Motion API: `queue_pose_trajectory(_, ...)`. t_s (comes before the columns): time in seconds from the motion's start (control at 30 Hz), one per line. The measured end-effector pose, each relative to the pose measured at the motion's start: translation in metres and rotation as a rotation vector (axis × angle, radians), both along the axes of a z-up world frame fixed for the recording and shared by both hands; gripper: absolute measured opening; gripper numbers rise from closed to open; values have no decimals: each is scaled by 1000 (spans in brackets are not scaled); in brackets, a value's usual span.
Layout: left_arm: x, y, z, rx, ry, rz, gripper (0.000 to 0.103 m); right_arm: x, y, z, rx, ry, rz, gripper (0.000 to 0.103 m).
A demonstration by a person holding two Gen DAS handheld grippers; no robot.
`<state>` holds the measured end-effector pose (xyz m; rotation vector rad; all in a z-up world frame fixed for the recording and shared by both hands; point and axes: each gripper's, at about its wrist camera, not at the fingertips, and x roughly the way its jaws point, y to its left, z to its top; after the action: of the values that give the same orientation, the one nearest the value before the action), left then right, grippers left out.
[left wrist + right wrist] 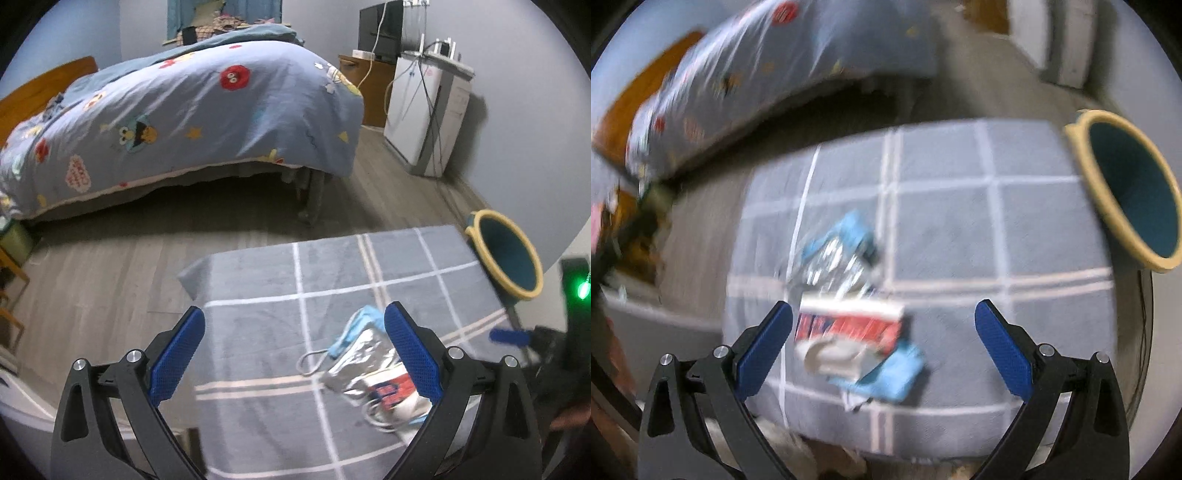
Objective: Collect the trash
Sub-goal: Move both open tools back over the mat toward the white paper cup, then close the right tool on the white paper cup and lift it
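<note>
A pile of trash lies on a grey checked cloth (258,314): a silver foil wrapper (356,363), a blue face mask (354,332) and a red-and-white packet (388,393). My left gripper (295,350) is open above the cloth, its right finger over the pile. In the blurred right wrist view the same pile shows, with the foil wrapper (834,262), the red-and-white packet (849,325) and a blue piece (890,376). My right gripper (884,345) is open just above the pile. A teal bin with a yellow rim (506,254) stands at the cloth's right edge; it also shows in the right wrist view (1134,195).
A bed with a blue cartoon duvet (192,110) stands behind the cloth on the wood floor (92,273). A white appliance with cables (424,114) stands against the right wall. The other gripper (535,339) shows at the right edge of the left wrist view.
</note>
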<state>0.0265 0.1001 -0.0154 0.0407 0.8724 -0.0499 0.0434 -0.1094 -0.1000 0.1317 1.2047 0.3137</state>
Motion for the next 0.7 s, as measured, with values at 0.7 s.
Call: queue_pose_trajectory(0.7, 25, -21, -39, -20, 145, -47, 97, 30, -7, 20, -98, -8, 151, 62)
